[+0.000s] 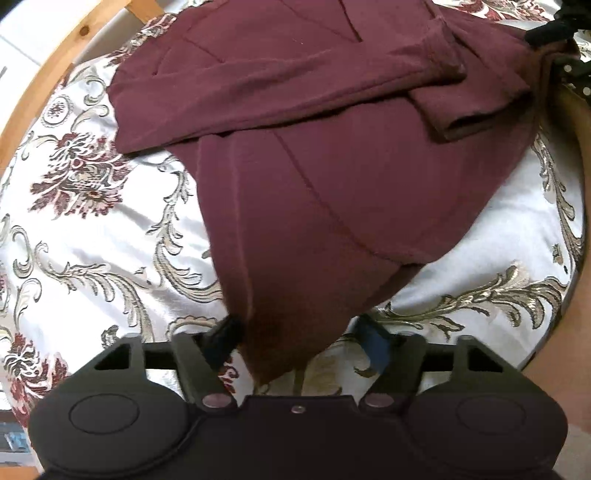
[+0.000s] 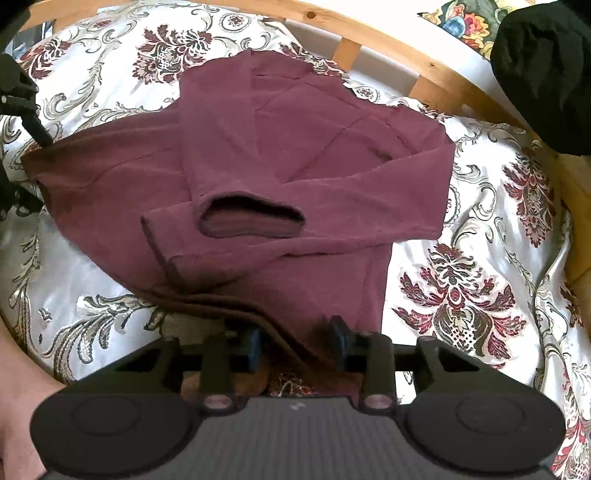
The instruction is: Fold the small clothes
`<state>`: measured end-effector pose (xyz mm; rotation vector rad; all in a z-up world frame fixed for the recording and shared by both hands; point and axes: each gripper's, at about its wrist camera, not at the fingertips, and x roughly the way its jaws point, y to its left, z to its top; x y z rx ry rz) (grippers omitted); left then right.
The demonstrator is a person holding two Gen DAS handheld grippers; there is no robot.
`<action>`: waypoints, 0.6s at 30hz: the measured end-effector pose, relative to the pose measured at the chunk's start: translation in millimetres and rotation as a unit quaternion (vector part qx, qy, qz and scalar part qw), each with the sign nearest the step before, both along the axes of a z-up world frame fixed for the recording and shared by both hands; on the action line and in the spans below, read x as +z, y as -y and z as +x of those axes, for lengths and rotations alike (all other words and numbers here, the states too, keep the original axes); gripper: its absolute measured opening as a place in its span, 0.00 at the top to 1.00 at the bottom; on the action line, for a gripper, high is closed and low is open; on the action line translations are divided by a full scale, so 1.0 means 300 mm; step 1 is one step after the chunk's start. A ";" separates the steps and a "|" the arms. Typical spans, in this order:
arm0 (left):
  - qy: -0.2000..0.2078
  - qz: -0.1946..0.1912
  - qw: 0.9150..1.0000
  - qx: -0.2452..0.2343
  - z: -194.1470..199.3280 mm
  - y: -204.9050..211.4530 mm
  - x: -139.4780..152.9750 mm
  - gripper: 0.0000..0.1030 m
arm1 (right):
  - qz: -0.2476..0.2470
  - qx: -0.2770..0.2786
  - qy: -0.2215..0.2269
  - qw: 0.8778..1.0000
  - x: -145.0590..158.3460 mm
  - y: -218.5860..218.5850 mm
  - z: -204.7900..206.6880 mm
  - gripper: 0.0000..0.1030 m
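A dark red top (image 1: 332,177) is spread on a bed cover (image 1: 92,229) with a shiny white cloth and red and gold flower shapes. Both sleeves are folded across the middle of the top, one over the other, and an open cuff (image 2: 253,218) is seen facing the right wrist camera. A wooden bed frame (image 2: 436,74) is seen behind the cover.

The bottom left corner of the top is seen between the fingers of the left tool (image 1: 301,338). The fingers are set apart, and it cannot be told if the cloth is pressed by them. The other bottom corner, with its folded hem, is seen between the blue pads (image 2: 255,345) of the right tool (image 2: 295,341). These pads are close to the cloth on both sides, but a firm grip cannot be told for sure.

A black bundle (image 2: 546,74) is seen at the far right of the bed, beside a bright patterned cloth (image 2: 465,22).
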<state>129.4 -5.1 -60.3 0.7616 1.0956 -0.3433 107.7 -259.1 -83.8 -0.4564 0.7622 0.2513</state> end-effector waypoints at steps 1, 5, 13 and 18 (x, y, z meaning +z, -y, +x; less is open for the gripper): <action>0.005 0.002 1.000 0.001 -0.001 0.000 0.002 0.47 | -0.003 -0.002 0.002 1.000 0.000 -0.001 0.000 0.55; 0.025 0.008 1.000 -0.010 -0.021 0.006 0.006 0.75 | -0.015 -0.001 0.007 1.000 -0.006 -0.014 -0.008 0.62; 0.106 -0.031 0.994 -0.025 -0.086 0.000 0.102 0.91 | -0.013 0.013 0.059 0.998 0.037 -0.018 -0.078 0.93; 0.167 -0.122 0.978 0.018 -0.154 -0.072 0.243 0.92 | 0.017 0.000 0.115 0.993 0.132 0.024 -0.161 0.95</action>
